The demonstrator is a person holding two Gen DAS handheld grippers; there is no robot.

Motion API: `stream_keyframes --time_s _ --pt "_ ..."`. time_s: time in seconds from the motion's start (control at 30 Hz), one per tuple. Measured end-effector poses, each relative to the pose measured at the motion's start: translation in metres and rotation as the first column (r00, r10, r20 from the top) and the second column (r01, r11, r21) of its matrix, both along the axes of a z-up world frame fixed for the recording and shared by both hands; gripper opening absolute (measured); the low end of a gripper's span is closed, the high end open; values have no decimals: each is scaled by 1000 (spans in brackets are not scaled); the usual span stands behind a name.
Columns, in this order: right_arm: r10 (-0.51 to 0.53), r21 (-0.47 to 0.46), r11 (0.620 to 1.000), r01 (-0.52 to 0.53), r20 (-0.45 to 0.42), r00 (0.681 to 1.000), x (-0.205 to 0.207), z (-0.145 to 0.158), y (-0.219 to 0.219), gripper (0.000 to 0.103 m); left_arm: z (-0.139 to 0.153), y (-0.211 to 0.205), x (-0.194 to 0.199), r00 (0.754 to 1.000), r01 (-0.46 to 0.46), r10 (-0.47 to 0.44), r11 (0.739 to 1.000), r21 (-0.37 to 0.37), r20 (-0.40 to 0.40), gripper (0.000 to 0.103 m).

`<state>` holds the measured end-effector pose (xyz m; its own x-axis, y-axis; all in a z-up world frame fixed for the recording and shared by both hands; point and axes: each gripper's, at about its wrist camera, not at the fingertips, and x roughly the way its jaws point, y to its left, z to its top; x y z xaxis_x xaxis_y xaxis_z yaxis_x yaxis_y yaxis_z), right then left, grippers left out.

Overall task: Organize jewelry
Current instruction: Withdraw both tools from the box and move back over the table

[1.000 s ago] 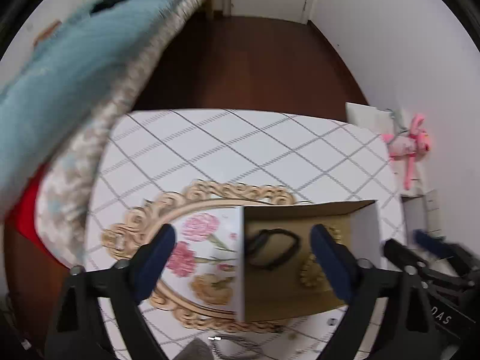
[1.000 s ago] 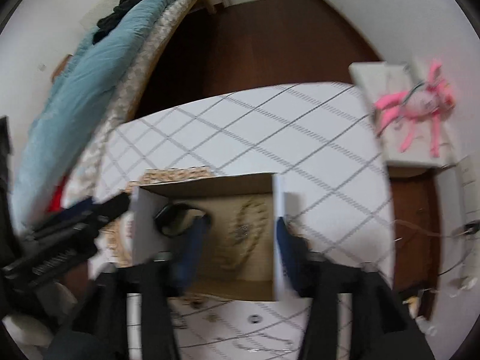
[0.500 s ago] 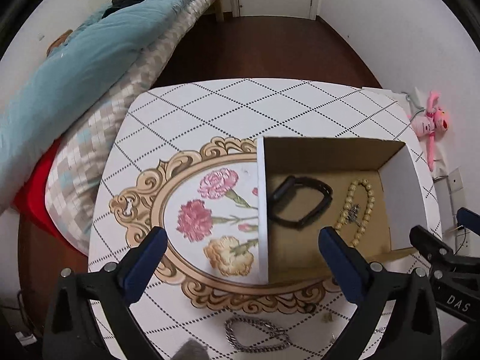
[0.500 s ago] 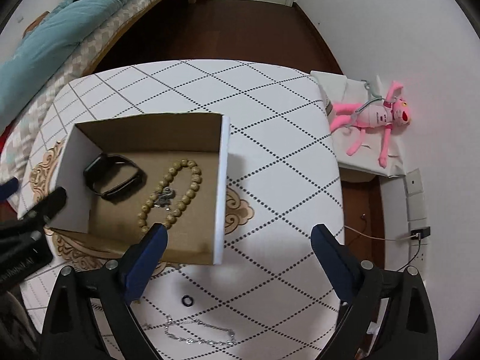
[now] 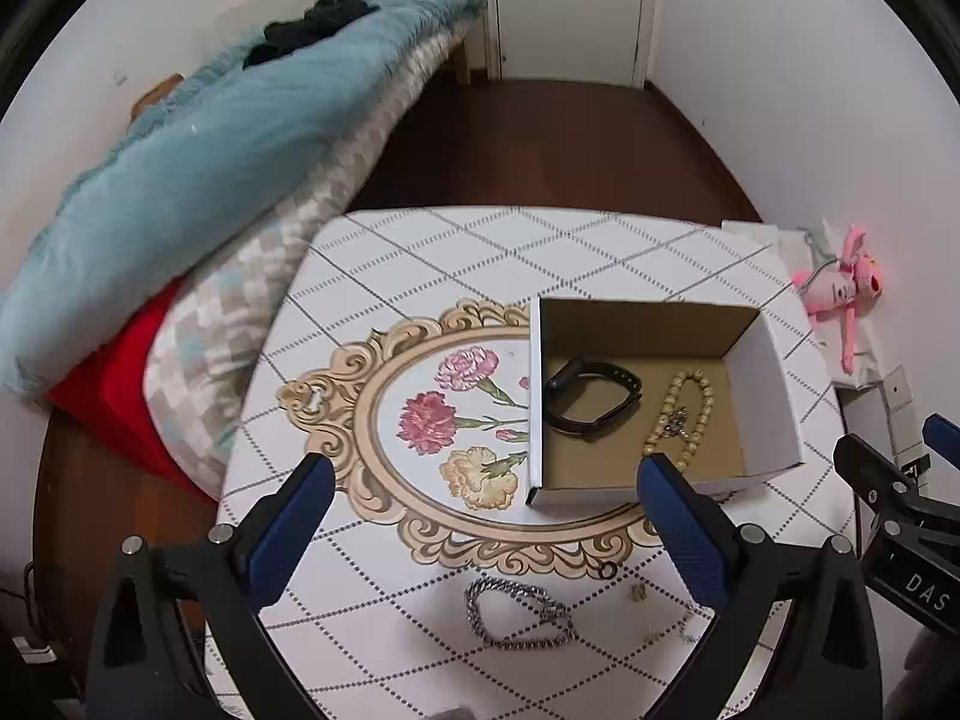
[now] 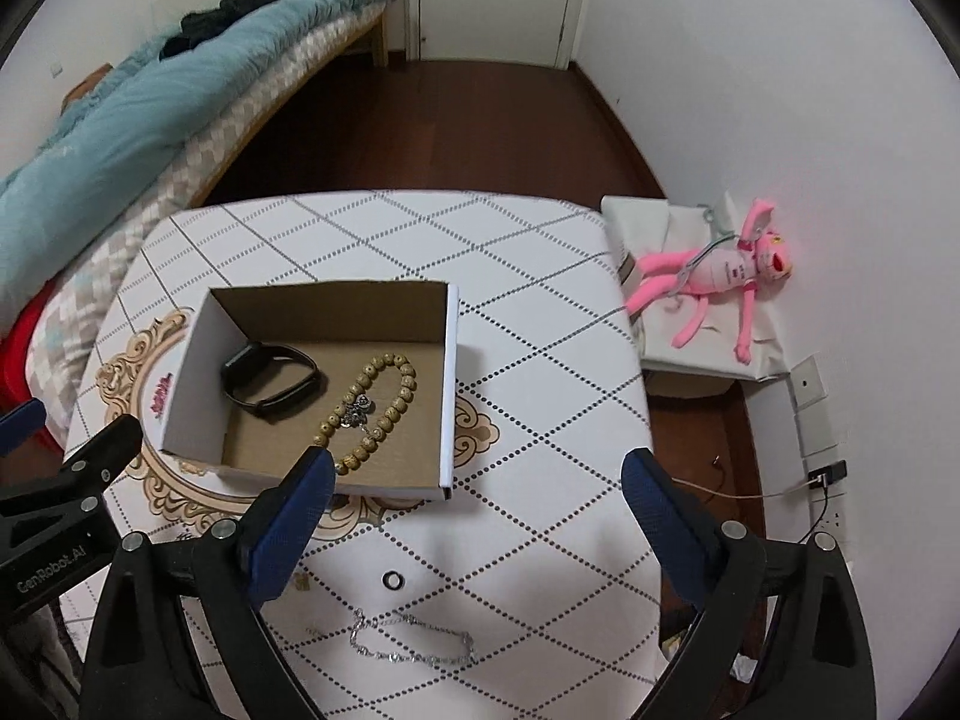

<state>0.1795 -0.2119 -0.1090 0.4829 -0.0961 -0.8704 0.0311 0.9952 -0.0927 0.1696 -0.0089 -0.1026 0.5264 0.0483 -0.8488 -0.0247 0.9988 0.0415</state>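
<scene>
An open cardboard box (image 5: 774,396) (image 6: 451,372) sits on the table and holds a black wristband (image 5: 591,396) (image 6: 271,381) and a tan bead bracelet (image 5: 681,414) (image 6: 375,414). On the cloth near the front lie a thick silver chain (image 5: 519,612), a thin silver chain (image 6: 414,642), a small dark ring (image 5: 607,570) (image 6: 393,579) and a small earring (image 5: 637,593). My left gripper (image 5: 480,531) is open and empty, above the front of the table. My right gripper (image 6: 477,525) is open and empty, right of the box.
The table wears a white diamond-pattern cloth (image 6: 540,420) with a gold-framed flower print (image 5: 456,414). A bed with a blue quilt (image 5: 198,162) stands to the left. A pink plush toy (image 6: 720,276) lies on a low white stand to the right. Dark wood floor lies beyond.
Both grippers have pulled back and up from the box, so the whole table and the loose jewelry at its front come into view. The box contents have not moved.
</scene>
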Motion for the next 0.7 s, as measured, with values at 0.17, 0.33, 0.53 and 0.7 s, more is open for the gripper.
stream_keyframes --time_s 0.17,0.33,0.53,0.7 --pt "-20 3 1000 20 67 998 -26 28 -3 98 28 2 -23 999 10 -8 1000 -20 51 103" --pt "-24 10 1000 22 124 992 -51 53 -2 98 49 2 -41 996 33 -30 999 -39 83 103" --pt "-26 32 999 21 170 985 -77 79 1 98 64 3 -58 994 42 -35 997 -65 100 103" --pt "-24 53 998 14 182 983 -91 90 2 98 66 5 -67 995 34 -27 996 -79 92 103"
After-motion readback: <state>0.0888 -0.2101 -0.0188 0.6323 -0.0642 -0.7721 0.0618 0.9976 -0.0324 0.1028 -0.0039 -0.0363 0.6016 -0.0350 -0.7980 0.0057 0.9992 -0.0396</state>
